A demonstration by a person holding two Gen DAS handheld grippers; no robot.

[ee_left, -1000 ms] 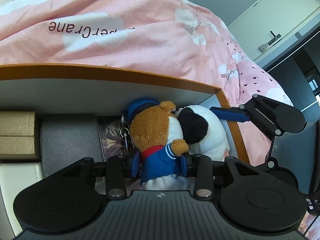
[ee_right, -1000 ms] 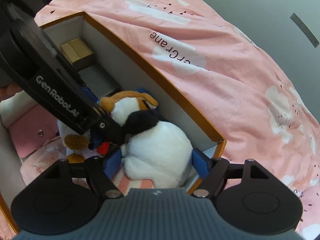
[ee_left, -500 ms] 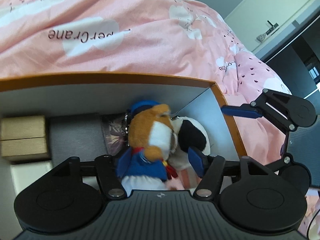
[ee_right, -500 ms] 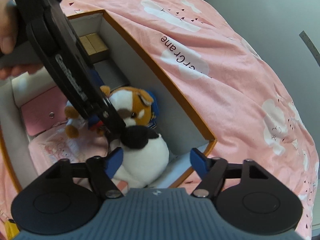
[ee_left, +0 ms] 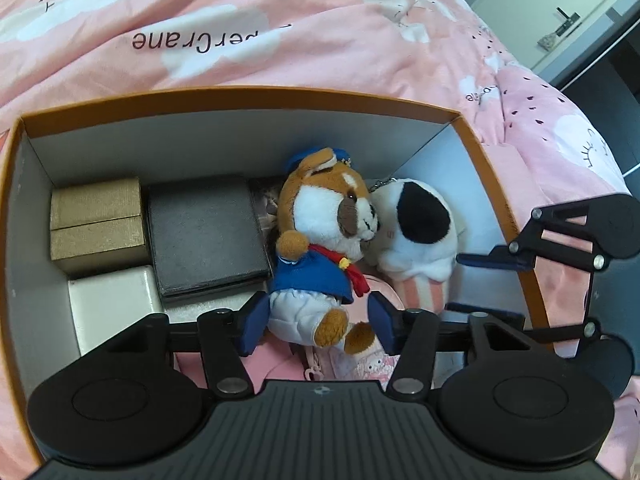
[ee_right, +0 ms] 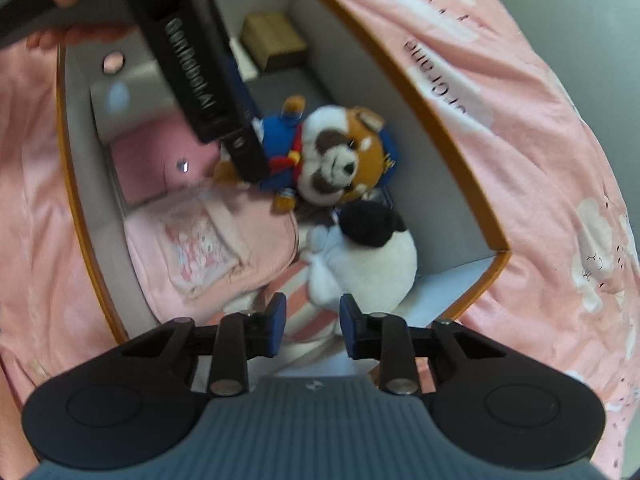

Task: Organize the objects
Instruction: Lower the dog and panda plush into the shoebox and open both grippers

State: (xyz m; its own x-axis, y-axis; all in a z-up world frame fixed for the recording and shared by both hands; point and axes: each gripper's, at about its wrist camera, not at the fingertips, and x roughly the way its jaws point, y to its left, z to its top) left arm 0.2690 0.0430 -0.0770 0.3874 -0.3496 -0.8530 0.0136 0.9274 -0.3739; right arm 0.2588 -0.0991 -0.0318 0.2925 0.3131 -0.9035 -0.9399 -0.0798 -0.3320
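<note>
An orange-rimmed cardboard box (ee_left: pixel 256 94) with white inner walls sits on a bed covered by a pink cloud-print duvet (ee_left: pixel 320 32). Inside, a brown-and-white plush dog in a blue sailor jacket (ee_left: pixel 320 248) lies beside a white plush toy with a black patch (ee_left: pixel 416 232) — their heads touch. The left gripper (ee_left: pixel 318 322) straddles the dog's white lower body, its blue fingers (ee_left: pixel 256 320) closing but not yet pressing on the plush. The right gripper (ee_right: pixel 312 320) hovers over the white toy's striped end, fingers narrowing with nothing pinched. Two gold boxes (ee_left: pixel 98 222), a dark grey flat case (ee_left: pixel 206 234) and a white box (ee_left: pixel 114 300) fill the box's far end; a pink pouch (ee_right: pixel 208 248) lies at the near side.
</note>
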